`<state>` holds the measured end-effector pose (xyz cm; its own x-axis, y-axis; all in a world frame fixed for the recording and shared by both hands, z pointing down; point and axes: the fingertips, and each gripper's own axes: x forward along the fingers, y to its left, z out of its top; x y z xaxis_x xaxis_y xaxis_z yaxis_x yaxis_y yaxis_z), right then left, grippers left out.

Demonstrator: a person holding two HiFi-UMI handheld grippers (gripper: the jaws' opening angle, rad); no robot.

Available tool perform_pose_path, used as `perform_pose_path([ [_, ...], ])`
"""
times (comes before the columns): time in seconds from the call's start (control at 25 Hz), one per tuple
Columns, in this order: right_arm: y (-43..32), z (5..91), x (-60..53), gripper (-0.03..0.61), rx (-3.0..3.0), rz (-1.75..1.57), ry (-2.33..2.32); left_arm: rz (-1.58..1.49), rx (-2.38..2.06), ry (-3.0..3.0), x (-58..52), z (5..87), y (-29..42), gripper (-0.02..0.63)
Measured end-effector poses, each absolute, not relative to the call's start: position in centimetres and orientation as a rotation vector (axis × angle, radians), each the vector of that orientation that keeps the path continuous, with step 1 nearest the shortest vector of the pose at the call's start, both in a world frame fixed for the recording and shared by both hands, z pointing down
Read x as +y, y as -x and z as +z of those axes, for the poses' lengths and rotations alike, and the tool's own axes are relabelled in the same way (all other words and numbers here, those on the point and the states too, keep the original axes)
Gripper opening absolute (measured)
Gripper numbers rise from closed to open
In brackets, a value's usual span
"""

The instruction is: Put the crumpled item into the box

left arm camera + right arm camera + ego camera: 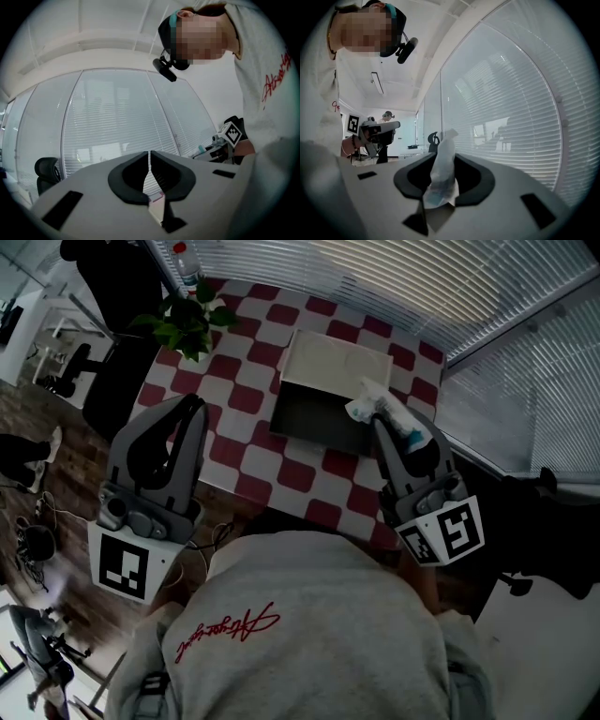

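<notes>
around: plant (187, 322), bottle (187, 263) at worktop (253, 362) far-left corner, well apart from open box (314, 413) | wad (364, 407) over box's right rim, right gripper (380, 416) fingers clamped on it | left gripper (150, 161) fingers together, empty, at worktop's left edge | worktop red-white checked, blinds (394, 277) behind
</notes>
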<state>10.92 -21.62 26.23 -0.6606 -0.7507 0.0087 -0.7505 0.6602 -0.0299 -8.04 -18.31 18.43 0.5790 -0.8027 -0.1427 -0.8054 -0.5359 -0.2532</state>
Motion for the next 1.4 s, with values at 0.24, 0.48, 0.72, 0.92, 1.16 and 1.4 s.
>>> perform_pose_path([
  [0.24, -10.2, 27.4, -22.0, 0.119, 2.89, -0.083, 1.248, 0.005, 1.347, 2.509, -18.0, 18.5, 8.3, 0.026],
  [0.48, -9.5, 28.5, -22.5, 0.118, 2.909, -0.137, 1.205, -0.009, 1.38, 2.495, -17.8, 18.7, 8.9, 0.026],
  [0.72, -9.0, 29.6, -22.9, 0.118, 2.938, -0.149, 1.191, -0.018, 1.392, 2.489, -17.7, 18.9, 9.1, 0.026],
  [0.92, -8.6, 30.8, -23.5, 0.119, 2.974, -0.155, 1.191, -0.02, 1.409, 2.481, -17.7, 18.8, 9.4, 0.026],
  [1.16, -7.6, 31.7, -23.9, 0.118, 3.002, -0.173, 1.167, -0.027, 1.429, 2.472, -17.8, 18.9, 10.1, 0.026],
  [1.4, -7.2, 32.4, -24.4, 0.118, 3.014, -0.185, 1.162, -0.035, 1.441, 2.466, -17.9, 18.9, 10.5, 0.026],
])
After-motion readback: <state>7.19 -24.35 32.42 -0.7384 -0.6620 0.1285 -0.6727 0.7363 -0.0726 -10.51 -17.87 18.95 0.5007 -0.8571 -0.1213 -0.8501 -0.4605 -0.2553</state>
